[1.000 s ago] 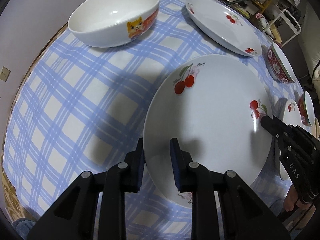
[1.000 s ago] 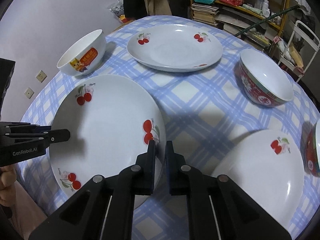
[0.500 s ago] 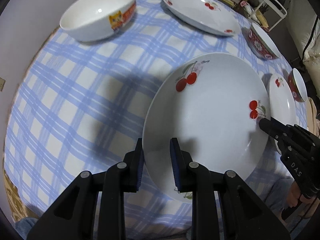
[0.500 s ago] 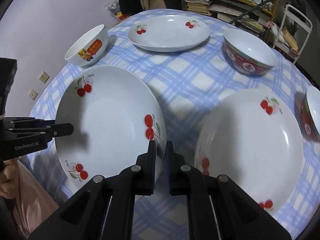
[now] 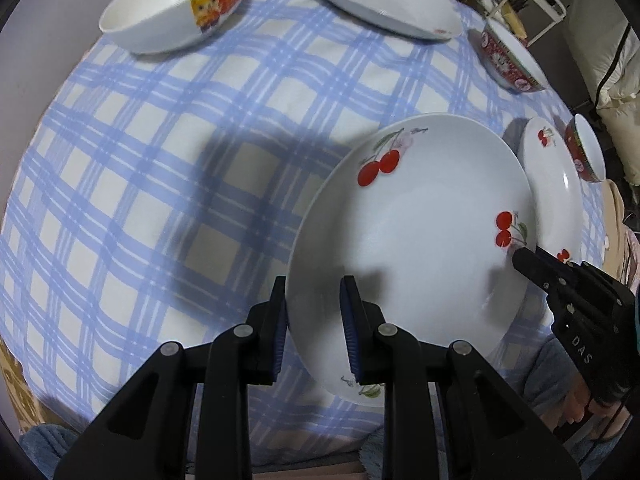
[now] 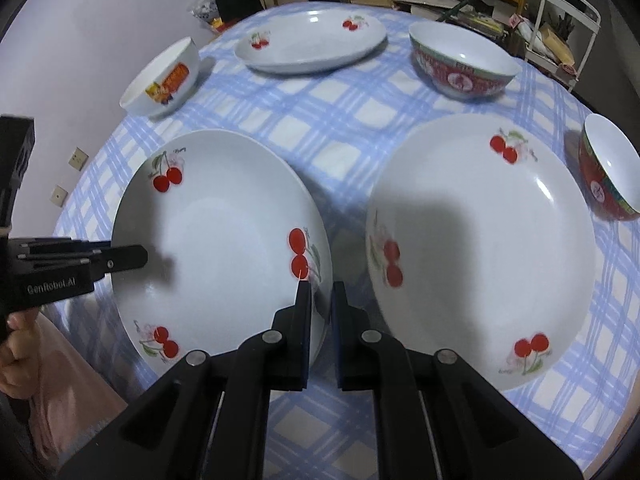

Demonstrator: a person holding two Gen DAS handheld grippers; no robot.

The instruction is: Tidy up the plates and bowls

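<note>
**Inspector A:** At the near edge of the table (image 5: 132, 184), we find the carried cherry plate (image 5: 412, 240) pinched from both sides. The left gripper (image 5: 314, 324) straddles its near-left rim, pads clenched on the porcelain. The right gripper (image 6: 320, 312) is clamped on the opposite rim, its jaws almost together.

**Inspector B:** We agree, both are grasping the one plate. What has changed?

**Inspector A:** A second ago the plate sat well left of the second cherry plate (image 6: 480, 248), with broad cloth between them. Now, in the right wrist view, the two rims stand just beside each other, and the second plate fills the right of the frame. We judge the load has been carried rightward. Its shadow on the checked cloth suggests it is held clear of the table.

**Inspector B:** Meaning for the task?

**Inspector A:** We judge the stacking step is under way: the next move would bring this plate over the second one and lower it squarely.

**Inspector B:** The rest?

**Inspector A:** Untouched. The far cherry plate (image 6: 312, 44), the white cartoon bowl (image 6: 164, 80), the red patterned bowl (image 6: 464, 68) and a second red bowl (image 6: 608, 172) at the right edge all await sorting. We note a risk of the rims clipping if the plate comes down early.
</note>
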